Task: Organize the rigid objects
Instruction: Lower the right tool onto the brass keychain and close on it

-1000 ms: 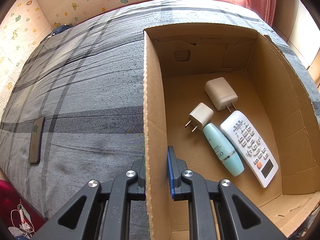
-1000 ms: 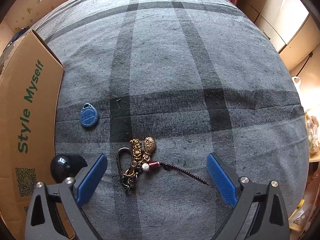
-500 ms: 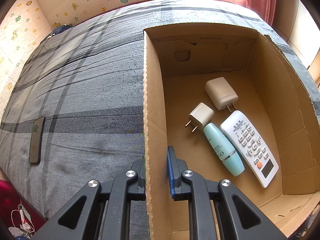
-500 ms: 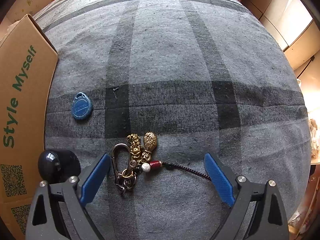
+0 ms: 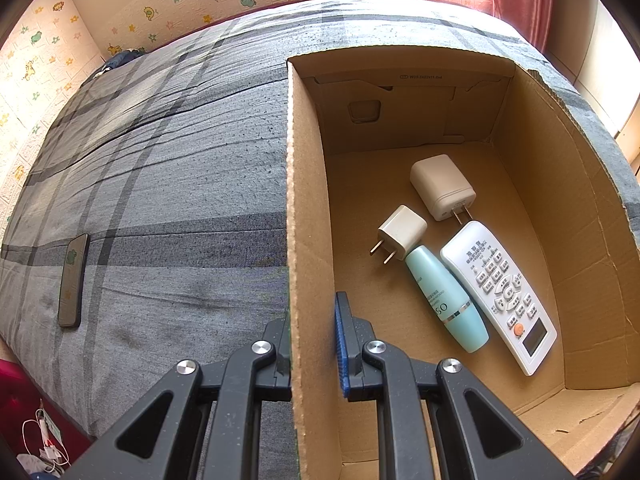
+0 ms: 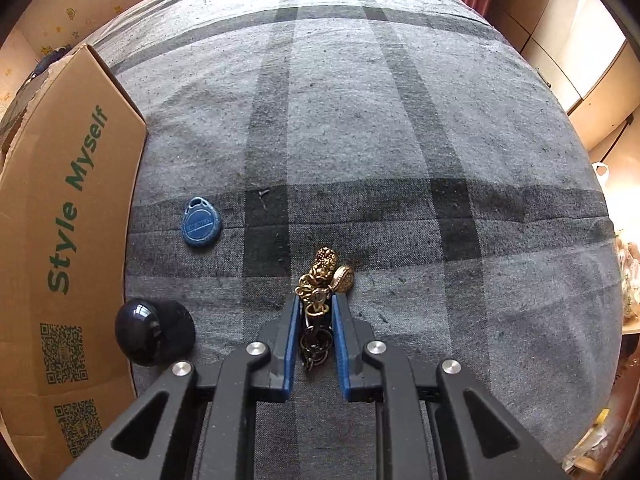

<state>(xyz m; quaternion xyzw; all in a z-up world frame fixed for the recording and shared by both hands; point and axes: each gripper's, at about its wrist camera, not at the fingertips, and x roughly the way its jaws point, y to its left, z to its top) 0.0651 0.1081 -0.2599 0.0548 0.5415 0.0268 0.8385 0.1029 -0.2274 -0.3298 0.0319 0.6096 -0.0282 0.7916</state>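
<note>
Right gripper (image 6: 314, 312): jaws drawn in on the keychain (image 6: 320, 300), pinching its clasp and ring cluster at lower centre of the right wrist view; pads touched the metal on both sides.
Keychain lie: long axis ran along the jaws, brass charms projecting just past the tips toward frame centre, dark rings trailing back between the pads. It lay on the bedspread (image 6: 400, 140); whether lifted clear could not be told.
Left gripper (image 5: 314, 340): jaws straddled the near wall of the cardboard box (image 5: 306, 200), one pad inside, one outside, nipping the cardboard at bottom centre of the left wrist view.
Governing relation: box stood at the left edge of the right wrist view, so the held keychain had to travel left and over the wall; the right hand was the nearer.
Box contents: large charger (image 5: 442, 186), small charger (image 5: 402, 232), teal bottle (image 5: 446, 298) and remote control (image 5: 498, 294), grouped right of centre.
Loose items: blue key fob (image 6: 201, 227) and black round object (image 6: 140, 332) near the box's outer face; phone (image 5: 73, 280) at left edge.
Surface and room: grey plaid bed, patterned wall, red curtain.
</note>
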